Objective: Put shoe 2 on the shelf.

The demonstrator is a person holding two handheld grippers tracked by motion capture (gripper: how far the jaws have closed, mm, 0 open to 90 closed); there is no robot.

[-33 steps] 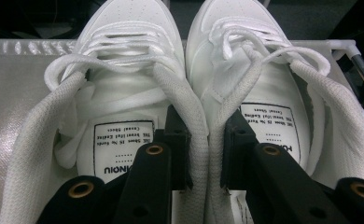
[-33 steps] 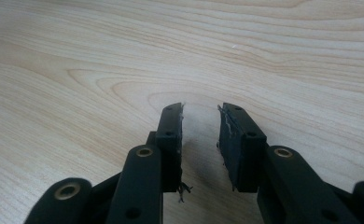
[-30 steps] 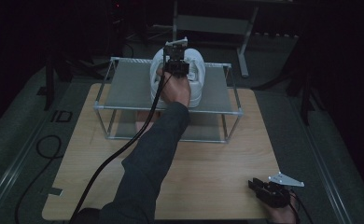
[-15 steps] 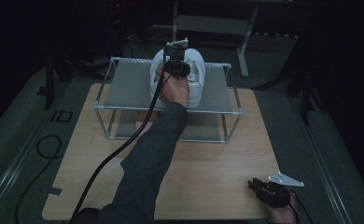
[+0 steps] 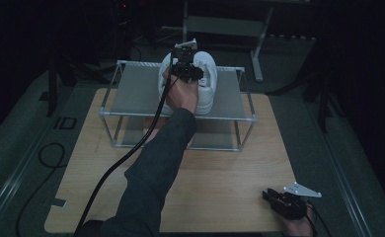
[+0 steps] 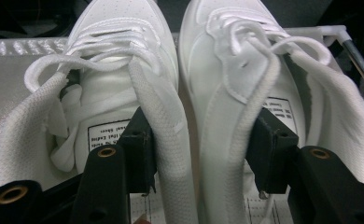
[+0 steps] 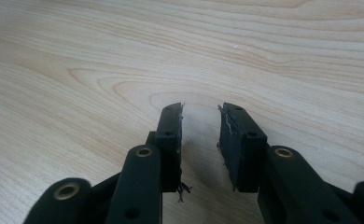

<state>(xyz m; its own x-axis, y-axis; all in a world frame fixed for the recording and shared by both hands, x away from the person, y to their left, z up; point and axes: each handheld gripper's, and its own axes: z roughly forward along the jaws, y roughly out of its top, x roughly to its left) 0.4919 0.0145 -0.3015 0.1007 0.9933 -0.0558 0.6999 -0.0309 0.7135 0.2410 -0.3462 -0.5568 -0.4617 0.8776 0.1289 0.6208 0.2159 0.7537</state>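
Sneakers [image 5: 206, 79], white pair, sit side by side on wire shelf [image 5: 136, 91] at upper centre, placing looks done; left hand-held gripper [image 6: 194, 140] just opened w/ inner collars between jaws, needs pulling out; right hand-held gripper [image 7: 201, 140] idle, part-open, empty over table [image 7: 77, 70].

- High view: overhead from the near side, facing twelve o'clock over table [image 5: 220, 187] and rack [image 5: 136, 94].
- Left gripper view: close on shoes [image 6: 138, 70], which the high view shares at twelve o'clock.
- Right gripper view: close above the tabletop.
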